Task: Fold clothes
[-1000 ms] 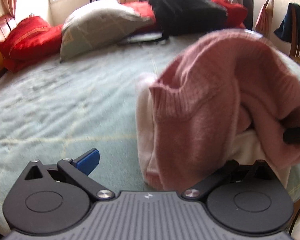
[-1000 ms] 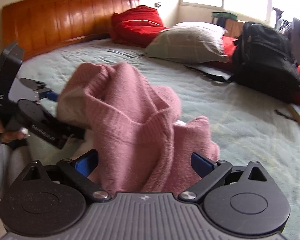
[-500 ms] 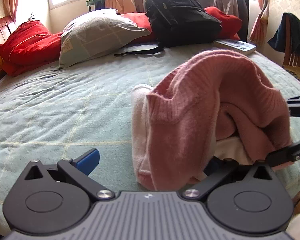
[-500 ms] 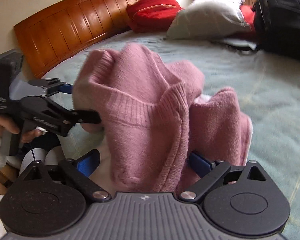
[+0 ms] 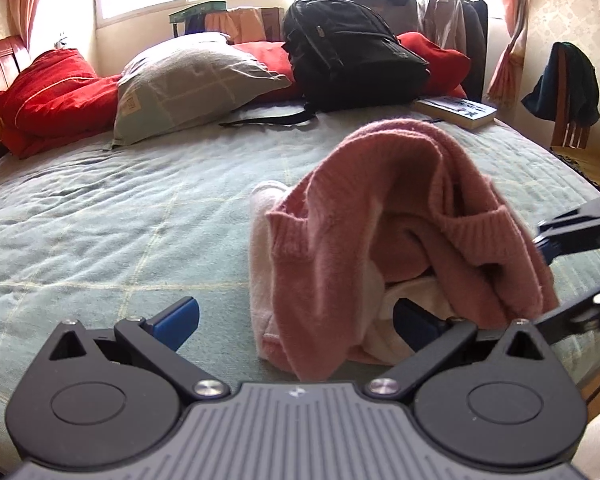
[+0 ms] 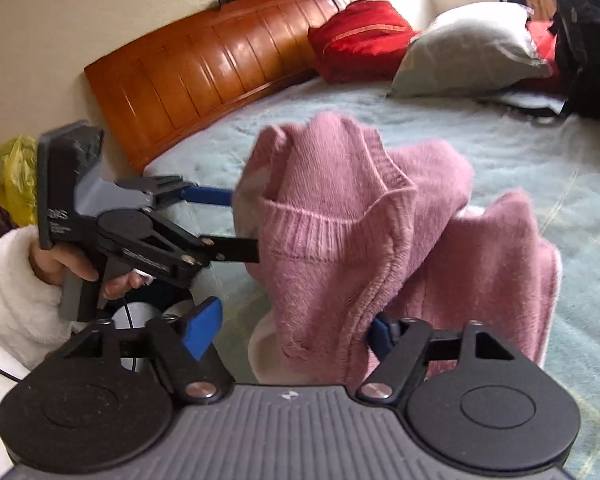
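The sweater is sitting bunched near the bed's front edge. Both hand-held grippers, left and right, are gaping, gripping nothing; the loose heap is risking slumping off the edge.

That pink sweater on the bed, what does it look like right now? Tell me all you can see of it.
The sweater is a fuzzy pink knit with ribbed edging and a pale, cream-looking inner side. It is bunched and draped in a tall heap, its lower part resting on the green bedspread. Both grippers look open: the left gripper and the right gripper each have their fingers spread on either side of hanging folds, though contact with the fabric is hard to judge.
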Motion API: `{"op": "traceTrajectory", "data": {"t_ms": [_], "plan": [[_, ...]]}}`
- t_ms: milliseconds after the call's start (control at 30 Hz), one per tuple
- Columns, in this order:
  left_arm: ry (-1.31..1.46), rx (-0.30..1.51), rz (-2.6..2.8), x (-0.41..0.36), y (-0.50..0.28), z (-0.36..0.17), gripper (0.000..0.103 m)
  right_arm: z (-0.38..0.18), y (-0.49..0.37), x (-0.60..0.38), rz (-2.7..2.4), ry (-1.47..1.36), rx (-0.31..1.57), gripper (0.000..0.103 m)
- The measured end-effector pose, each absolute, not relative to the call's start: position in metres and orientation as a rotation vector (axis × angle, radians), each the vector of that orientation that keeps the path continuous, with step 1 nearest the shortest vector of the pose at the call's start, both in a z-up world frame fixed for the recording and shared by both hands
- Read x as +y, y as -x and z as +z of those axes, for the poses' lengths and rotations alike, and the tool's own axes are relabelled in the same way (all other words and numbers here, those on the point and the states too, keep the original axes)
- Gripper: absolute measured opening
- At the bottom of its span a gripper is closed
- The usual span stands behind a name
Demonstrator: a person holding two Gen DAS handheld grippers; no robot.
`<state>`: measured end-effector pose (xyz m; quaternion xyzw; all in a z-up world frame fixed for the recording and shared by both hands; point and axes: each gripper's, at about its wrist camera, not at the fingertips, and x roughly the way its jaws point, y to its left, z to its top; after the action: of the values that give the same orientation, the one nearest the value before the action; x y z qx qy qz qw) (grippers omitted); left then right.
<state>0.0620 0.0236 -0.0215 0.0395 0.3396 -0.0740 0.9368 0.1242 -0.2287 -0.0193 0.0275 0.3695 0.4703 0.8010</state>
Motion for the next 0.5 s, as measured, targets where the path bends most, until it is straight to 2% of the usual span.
{"op": "traceTrajectory", "data": {"t_ms": [33, 100, 167, 333, 433, 467, 500], "plan": [[-0.079, 0.697, -0.151, 0.024, -0.061, -0.022, 0.102, -0.024, -0.127, -0.229, 1.007, -0.065, 0.806, 0.073], [-0.077, 0.703, -0.149, 0.025, -0.06, -0.024, 0.102, -0.034, -0.132, -0.229, 1.003, -0.081, 0.833, 0.062], [-0.074, 0.708, -0.148, 0.026, -0.059, -0.025, 0.102, -0.034, -0.135, -0.233, 1.0, -0.113, 0.838, 0.057], [-0.067, 0.716, -0.145, 0.025, -0.06, -0.027, 0.102, -0.016, -0.135, -0.243, 0.979, -0.131, 0.736, 0.057], [-0.068, 0.71, -0.159, 0.021, -0.061, -0.026, 0.102, -0.019, -0.143, -0.238, 0.945, -0.117, 0.738, 0.057], [-0.068, 0.707, -0.164, 0.02, -0.061, -0.026, 0.102, -0.021, -0.144, -0.234, 0.934, -0.107, 0.742, 0.055], [-0.072, 0.705, -0.168, 0.019, -0.06, -0.025, 0.102, -0.021, -0.143, -0.229, 0.917, -0.08, 0.745, 0.045]]}}
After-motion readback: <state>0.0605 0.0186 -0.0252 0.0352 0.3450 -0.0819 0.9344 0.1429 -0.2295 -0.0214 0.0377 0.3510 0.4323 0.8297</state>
